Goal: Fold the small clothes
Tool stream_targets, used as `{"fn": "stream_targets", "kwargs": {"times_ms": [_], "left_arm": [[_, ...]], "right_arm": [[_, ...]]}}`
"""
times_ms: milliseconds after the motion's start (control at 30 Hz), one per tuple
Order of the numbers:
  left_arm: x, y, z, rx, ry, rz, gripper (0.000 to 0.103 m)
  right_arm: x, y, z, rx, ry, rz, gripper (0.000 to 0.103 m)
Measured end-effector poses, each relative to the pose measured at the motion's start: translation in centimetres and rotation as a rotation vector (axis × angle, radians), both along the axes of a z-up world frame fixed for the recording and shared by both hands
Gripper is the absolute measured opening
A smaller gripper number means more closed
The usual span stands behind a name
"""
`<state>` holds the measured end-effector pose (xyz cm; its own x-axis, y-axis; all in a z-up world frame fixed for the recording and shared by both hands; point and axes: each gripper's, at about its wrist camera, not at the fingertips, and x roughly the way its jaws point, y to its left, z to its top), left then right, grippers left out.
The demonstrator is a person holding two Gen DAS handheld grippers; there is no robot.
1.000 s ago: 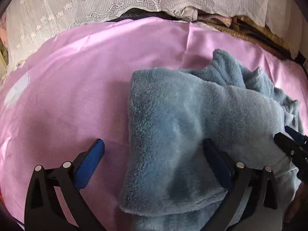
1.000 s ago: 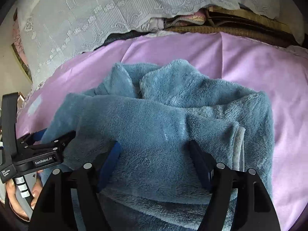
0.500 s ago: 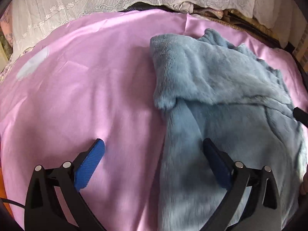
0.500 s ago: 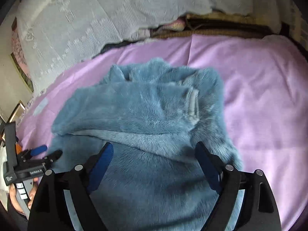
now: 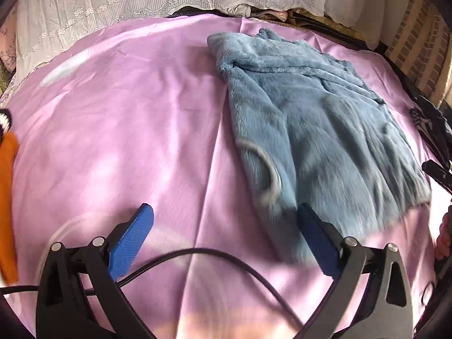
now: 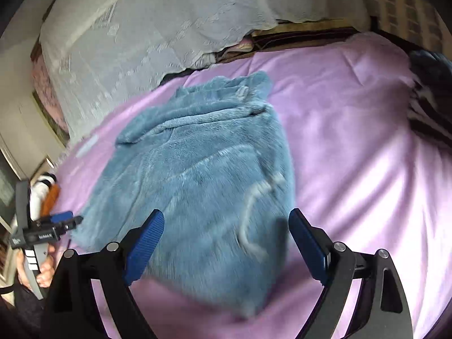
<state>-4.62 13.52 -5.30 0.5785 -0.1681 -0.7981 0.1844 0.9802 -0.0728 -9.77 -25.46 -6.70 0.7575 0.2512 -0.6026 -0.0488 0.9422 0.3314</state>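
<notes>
Currently both grippers' jaws stood open and empty, right gripper having just widened; next, pinch blue fleece garment hem at 6 o'clock, evenly.

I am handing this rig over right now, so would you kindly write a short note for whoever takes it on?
Left gripper: open, empty, over the pink sheet beside the garment.
Right gripper: jaws have just been opening; now open, nothing between them, above the garment's near edge.
Blue fleece garment: lies on the sheet, top part folded over, released.
Other clothes: an orange and white piece at the left edge, dark striped ones at the right.
Done: at least one fold.
Left: probably finish folding this garment, then the others.
</notes>
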Motion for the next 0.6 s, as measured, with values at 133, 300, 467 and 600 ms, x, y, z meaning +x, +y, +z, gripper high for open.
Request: {"fn": "stream_targets", "kwargs": {"times_ms": [133, 300, 467, 600], "left_arm": [[-3.8, 1.2, 3.5, -0.004, -0.084, -0.022, 0.098], [-2.7, 0.2, 4.1, -0.141, -0.026, -0.086, 0.098], [-0.6, -2.0, -1.0, -0.158, 0.123, -0.096, 0.098], [-0.6, -2.6, -1.2, -0.173, 0.099, -0.126, 0.098]], "right_arm": [[-3.3, -2.6, 0.2, 0.070, -0.001, 0.007, 0.090], [-4.0, -3.6, -0.3, 0.140, 0.024, 0.050, 0.090], [-3.7, -3.0, -1.9, 0.156, 0.072, 0.071, 0.093], [-3.6, -3.7, -2.1, 0.241, 0.075, 0.061, 0.093]]}}
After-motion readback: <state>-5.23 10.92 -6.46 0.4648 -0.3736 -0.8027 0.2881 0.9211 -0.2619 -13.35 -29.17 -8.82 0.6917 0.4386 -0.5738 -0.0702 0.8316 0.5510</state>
